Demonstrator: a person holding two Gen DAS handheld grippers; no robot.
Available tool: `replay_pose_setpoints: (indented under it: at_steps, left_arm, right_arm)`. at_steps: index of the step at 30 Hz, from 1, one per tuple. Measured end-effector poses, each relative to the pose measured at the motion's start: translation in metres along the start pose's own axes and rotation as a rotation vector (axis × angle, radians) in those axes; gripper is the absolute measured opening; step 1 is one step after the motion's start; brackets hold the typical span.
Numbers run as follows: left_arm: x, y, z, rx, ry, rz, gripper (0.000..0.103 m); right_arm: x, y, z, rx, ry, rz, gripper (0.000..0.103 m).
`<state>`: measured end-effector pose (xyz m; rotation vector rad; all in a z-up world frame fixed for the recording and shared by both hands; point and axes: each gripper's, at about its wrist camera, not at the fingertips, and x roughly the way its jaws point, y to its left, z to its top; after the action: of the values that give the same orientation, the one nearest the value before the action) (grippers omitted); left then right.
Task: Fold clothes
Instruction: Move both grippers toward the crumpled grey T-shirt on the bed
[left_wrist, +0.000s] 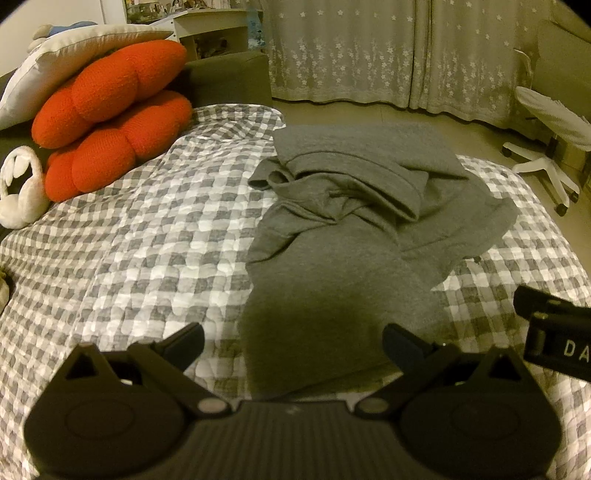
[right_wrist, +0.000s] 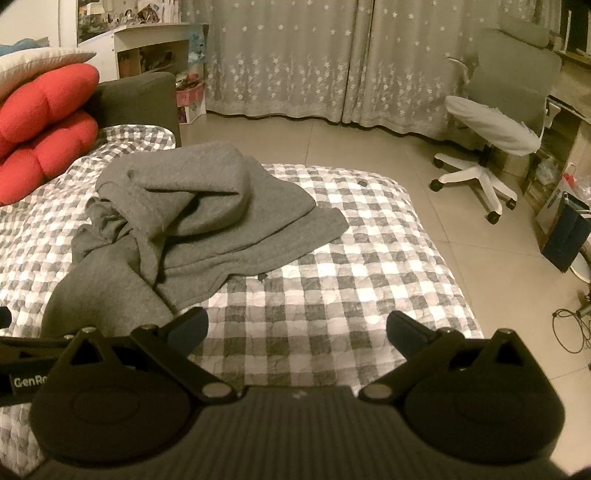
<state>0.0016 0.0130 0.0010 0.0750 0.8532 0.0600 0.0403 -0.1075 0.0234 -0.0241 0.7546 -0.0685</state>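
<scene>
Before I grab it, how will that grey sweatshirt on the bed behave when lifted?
Probably floppy: the grey sweatshirt lies crumpled in soft folds, so it should drape and sag from one pinch. The thick-looking fabric suggests some weight. It likely won't slide easily on the quilted checked bedspread. Both tongs, left and right, are open.

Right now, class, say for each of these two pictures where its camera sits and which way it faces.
Left wrist: behind the open left gripper, facing the grey garment on the checked bed; the right gripper's body shows at the right edge.
Right wrist: behind the open right gripper, facing bare bedspread with the garment to its left, and the office chair.
Shared: garment, bed, red cushions, curtain.
</scene>
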Motion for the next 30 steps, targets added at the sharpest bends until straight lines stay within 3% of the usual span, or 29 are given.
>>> replay_pose_setpoints:
  at_steps: [30]
  left_arm:
    - [0.021,0.023,0.005,-0.008,0.001,0.017,0.103]
  right_arm:
    - [0.024,0.021,0.002,-0.011,0.024,0.028,0.103]
